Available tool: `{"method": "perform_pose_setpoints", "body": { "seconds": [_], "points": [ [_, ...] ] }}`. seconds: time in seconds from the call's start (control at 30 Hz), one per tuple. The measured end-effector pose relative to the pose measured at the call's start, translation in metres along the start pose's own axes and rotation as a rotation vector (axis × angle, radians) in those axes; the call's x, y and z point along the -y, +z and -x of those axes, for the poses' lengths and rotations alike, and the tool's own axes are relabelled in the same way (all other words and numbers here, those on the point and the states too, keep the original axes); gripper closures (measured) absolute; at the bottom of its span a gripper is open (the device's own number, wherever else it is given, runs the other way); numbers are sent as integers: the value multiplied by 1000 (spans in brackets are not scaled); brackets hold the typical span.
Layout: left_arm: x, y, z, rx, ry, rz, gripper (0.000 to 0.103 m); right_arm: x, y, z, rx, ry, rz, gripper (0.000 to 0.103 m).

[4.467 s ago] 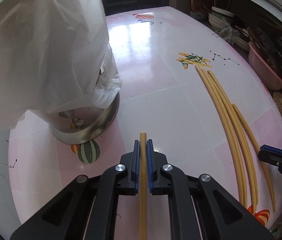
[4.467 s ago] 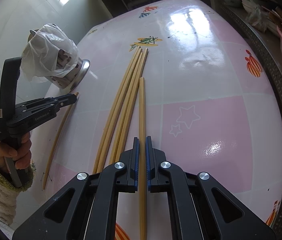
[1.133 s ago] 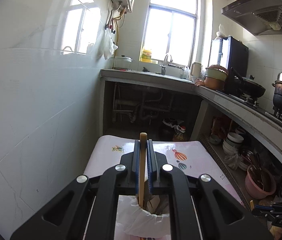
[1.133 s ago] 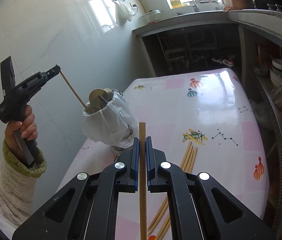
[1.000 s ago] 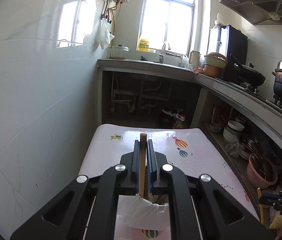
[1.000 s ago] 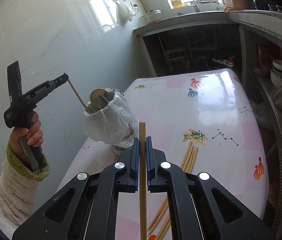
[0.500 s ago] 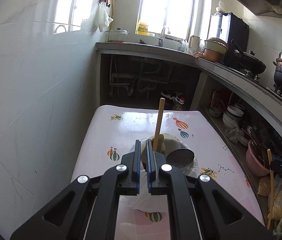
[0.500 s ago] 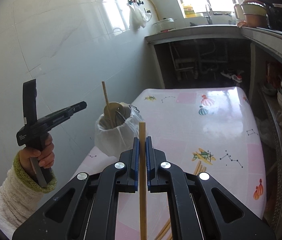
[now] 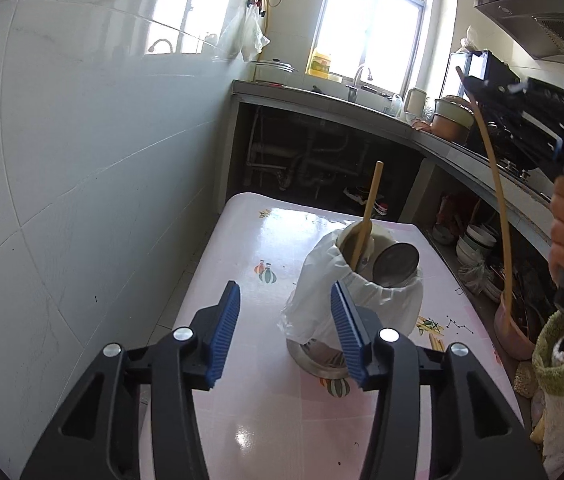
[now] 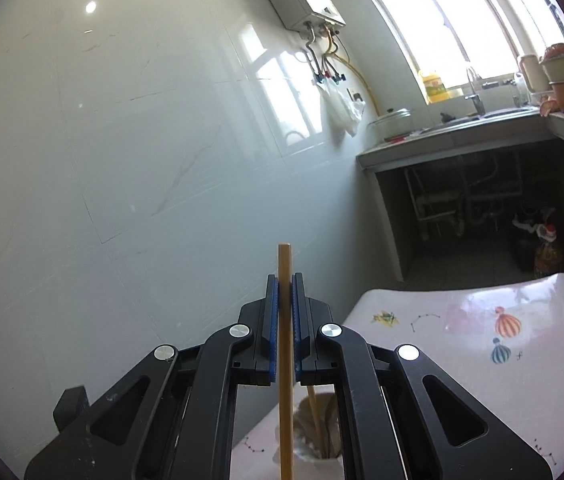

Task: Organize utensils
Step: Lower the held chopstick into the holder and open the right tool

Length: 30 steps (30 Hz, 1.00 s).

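In the left wrist view my left gripper (image 9: 286, 332) hangs over the pink table (image 9: 242, 400), its jaws opening and nothing between the blue pads. Just beyond its right finger stands the utensil holder (image 9: 358, 296), wrapped in a white plastic bag, with one chopstick (image 9: 368, 216) leaning upright in it beside a round metal utensil (image 9: 396, 264). At the upper right my right gripper (image 9: 468, 80) is shut on a long chopstick (image 9: 496, 200) that hangs down. In the right wrist view that gripper (image 10: 285, 280) pinches the chopstick (image 10: 284, 258) above the holder (image 10: 318, 436).
Loose chopsticks (image 9: 436, 344) lie on the table to the right of the holder. A tiled wall (image 9: 82, 200) runs along the table's left side. Right of the table, under the counter, are a pink basin (image 9: 514, 332) and stacked bowls (image 9: 478, 240).
My left gripper has let its chopstick go into the holder, drawn back and opened. The right gripper has risen with its chopstick and come over the holder.
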<state>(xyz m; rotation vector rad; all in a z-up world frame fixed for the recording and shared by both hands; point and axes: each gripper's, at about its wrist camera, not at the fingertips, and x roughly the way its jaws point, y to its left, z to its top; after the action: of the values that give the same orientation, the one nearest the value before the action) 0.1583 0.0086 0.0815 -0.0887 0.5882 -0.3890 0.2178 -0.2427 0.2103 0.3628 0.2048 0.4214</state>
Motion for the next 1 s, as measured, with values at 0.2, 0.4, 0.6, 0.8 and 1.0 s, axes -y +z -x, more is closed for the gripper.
{"method": "perform_pose_setpoints", "body": {
  "seconds": [0.2, 0.4, 0.6, 0.8, 1.0],
  "points": [
    [-19, -7, 1, -5, 32, 11, 57, 6, 1, -44, 90, -50, -5, 99],
    [-32, -8, -5, -5, 49, 24, 57, 5, -19, -66, 139, -129, 36, 99],
    [-33, -12, -7, -9, 40, 38, 57, 2, -57, -64, 106, -182, 121, 99],
    [-31, -11, -4, -3, 27, 36, 57, 8, -74, -42, 65, -184, 134, 99],
    [-26, -15, -4, -14, 1, 48, 57, 17, -91, -34, -87, -143, 137, 98]
  ]
}}
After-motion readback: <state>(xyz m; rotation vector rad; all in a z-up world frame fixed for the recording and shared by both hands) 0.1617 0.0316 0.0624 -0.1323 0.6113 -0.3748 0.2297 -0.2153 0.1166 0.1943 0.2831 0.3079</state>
